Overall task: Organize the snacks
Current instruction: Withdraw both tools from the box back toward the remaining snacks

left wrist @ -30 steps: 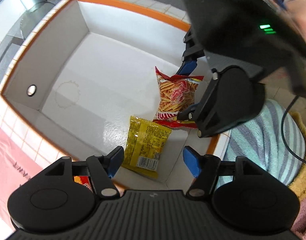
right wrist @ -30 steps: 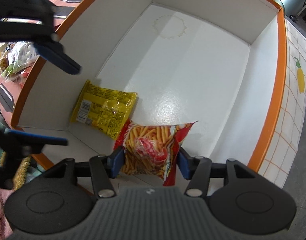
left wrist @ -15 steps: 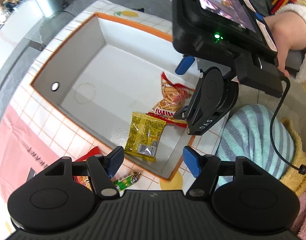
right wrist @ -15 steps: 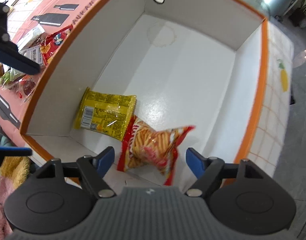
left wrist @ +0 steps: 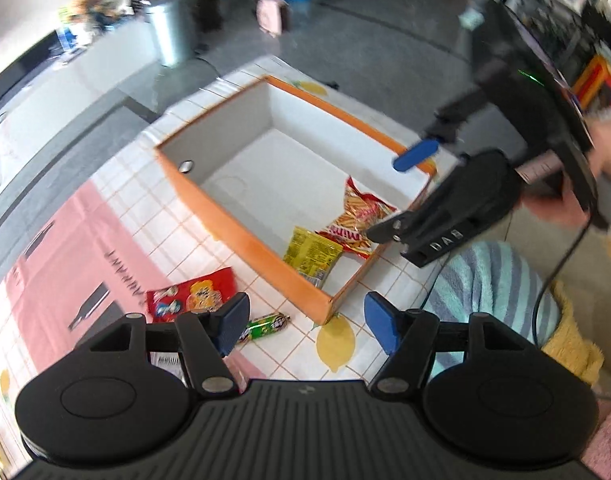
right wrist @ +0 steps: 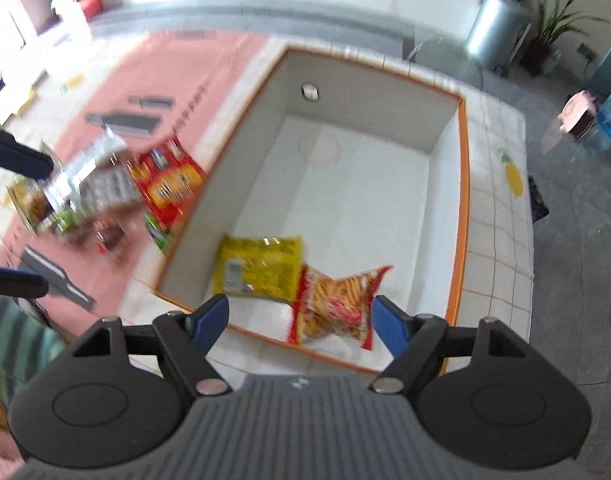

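Note:
An orange-rimmed white box (left wrist: 241, 224) (right wrist: 463, 208) stands on the tiled table. Inside, at its near corner, a yellow snack packet (left wrist: 311, 250) (right wrist: 261, 268) lies flat with a red bag of fries (left wrist: 359, 216) (right wrist: 333, 304) leaning next to it. My right gripper (right wrist: 299, 320) hangs open well above the red bag, touching nothing. My left gripper (left wrist: 307, 326) is open and empty, high over the box's near corner. Just outside the box lie a red packet (left wrist: 193, 296) (right wrist: 169, 180) and a green stick snack (left wrist: 265, 326).
More loose snacks (right wrist: 85, 196) are heaped on the pink mat (left wrist: 65, 248) left of the box. A person's striped sleeve (left wrist: 485, 280) and a hand on the right gripper's handle are at the right. A metal bin (right wrist: 493, 28) stands on the floor beyond the table.
The right gripper opened and let the red fries bag drop into the box beside the yellow packet. Both grippers rose and drew back from the box.

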A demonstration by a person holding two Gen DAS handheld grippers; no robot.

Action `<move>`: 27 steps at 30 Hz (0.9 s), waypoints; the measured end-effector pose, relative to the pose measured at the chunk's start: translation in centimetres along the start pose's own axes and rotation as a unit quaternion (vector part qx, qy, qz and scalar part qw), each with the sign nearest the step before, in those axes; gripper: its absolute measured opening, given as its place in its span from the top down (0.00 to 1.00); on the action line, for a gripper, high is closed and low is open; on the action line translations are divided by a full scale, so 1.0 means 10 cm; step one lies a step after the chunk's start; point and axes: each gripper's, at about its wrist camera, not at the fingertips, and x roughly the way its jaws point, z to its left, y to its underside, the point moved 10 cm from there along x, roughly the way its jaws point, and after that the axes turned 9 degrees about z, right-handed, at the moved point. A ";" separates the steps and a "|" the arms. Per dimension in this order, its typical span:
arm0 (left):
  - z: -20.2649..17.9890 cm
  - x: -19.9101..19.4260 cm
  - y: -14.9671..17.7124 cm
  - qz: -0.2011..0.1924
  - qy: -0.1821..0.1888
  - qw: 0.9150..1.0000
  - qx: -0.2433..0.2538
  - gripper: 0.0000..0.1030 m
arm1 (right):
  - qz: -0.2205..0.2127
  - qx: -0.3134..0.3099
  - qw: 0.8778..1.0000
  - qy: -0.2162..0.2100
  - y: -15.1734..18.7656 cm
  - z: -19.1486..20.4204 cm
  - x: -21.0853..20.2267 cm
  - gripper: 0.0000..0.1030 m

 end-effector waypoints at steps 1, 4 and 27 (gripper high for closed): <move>0.04 -0.05 0.05 -0.011 -0.001 1.000 -0.011 0.24 | -0.014 0.004 1.000 -0.001 0.01 0.06 -0.07 0.27; 0.20 -0.21 0.24 -0.046 -0.016 0.997 -0.053 0.24 | -0.059 0.018 0.998 -0.008 0.06 0.27 -0.26 0.27; 1.04 -0.34 1.93 -0.159 -0.143 0.919 -0.332 0.24 | -0.267 0.060 0.962 -0.003 0.32 1.95 -0.17 0.28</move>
